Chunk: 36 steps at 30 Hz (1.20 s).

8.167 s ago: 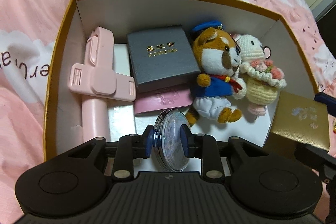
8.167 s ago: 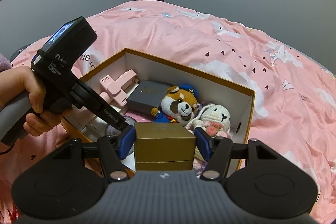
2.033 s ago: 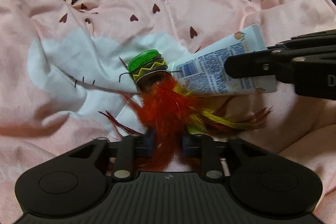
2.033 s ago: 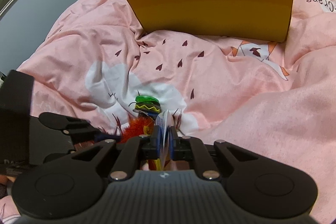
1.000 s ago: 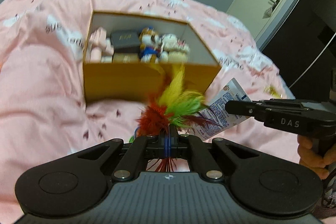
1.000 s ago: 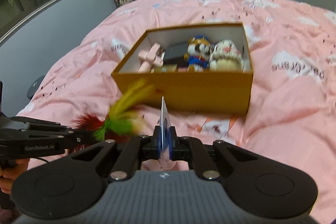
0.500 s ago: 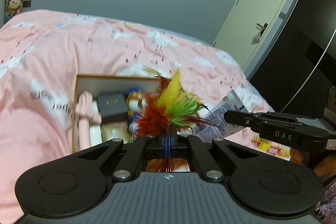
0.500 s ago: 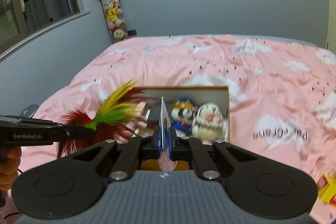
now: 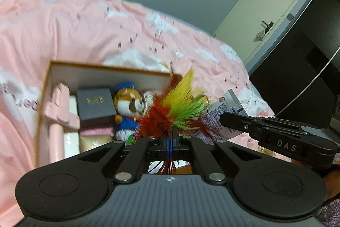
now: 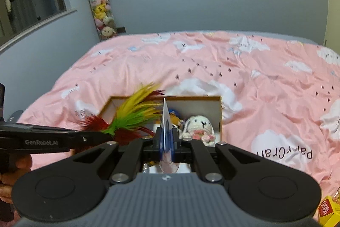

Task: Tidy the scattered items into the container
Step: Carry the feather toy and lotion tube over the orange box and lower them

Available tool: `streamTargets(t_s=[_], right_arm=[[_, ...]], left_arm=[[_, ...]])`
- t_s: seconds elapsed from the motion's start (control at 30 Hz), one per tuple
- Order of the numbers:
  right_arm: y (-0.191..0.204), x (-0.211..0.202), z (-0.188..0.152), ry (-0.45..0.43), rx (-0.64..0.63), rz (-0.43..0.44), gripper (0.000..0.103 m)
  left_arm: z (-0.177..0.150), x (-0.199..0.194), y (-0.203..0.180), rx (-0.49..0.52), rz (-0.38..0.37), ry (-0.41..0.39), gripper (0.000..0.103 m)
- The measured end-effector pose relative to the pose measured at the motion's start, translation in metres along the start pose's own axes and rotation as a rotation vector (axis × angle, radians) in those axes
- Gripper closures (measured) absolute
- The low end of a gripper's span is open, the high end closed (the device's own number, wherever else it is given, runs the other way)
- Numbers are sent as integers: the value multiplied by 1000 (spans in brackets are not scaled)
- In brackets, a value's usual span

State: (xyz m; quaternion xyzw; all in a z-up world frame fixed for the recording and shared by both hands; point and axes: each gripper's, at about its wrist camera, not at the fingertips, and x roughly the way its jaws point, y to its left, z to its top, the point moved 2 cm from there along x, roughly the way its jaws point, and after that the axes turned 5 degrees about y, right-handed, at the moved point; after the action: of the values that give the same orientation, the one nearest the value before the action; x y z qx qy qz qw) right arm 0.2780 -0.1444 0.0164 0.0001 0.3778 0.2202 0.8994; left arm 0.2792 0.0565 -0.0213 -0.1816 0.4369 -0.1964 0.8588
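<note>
Here the left gripper (image 9: pixel 170 143) is clamped on fluffy red, green and yellow feathers (image 9: pixel 176 107); the right gripper (image 10: pixel 166 145) pinches a flat tube (image 10: pixel 165 120) (edge-on), both over the cardboard box (image 9: pixel 102 67) on the pink quilt (image 10: pixel 255 82).

My left wrist camera sits just behind its own gripper (image 9: pixel 170 142), whose black body fills the lower half of the frame, and looks forward and downward over the pink bed (image 9: pixel 85 31) into the open box (image 9: pixel 102 70) at centre left, fairly near. My right wrist camera looks the same way from farther back, so the box (image 10: pixel 191 97) lies small at centre frame with the grey wall (image 10: pixel 170 3) across the top. Both views share the box, the bed and the other gripper's side: right edge in the left view, left edge in the right.
</note>
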Motion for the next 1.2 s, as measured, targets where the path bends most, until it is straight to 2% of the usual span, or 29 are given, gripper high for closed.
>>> streamTargets(t_s=[0.4,0.67,0.97,1.03,1.1,1.2], right_arm=[[-26,59,-15,122,56,-19,96],[-30,79,-22,163,72,-23,96],[-23,91,-28,191,32,-85,96],[-23,93,-29,201,24,-92,96],[-22,95,-30,211,20,-94,96],[-21,99,-33,224,19,-99,95]], left_arm=[[-12,67,34,-147,-70,145,102],[-18,86,43,-193,-51,192,102],[-21,88,53,-223,-18,214,101],[-21,87,54,-227,-14,215,95],[-21,85,53,-231,-15,211,78],[-21,80,53,-233,-2,192,65]])
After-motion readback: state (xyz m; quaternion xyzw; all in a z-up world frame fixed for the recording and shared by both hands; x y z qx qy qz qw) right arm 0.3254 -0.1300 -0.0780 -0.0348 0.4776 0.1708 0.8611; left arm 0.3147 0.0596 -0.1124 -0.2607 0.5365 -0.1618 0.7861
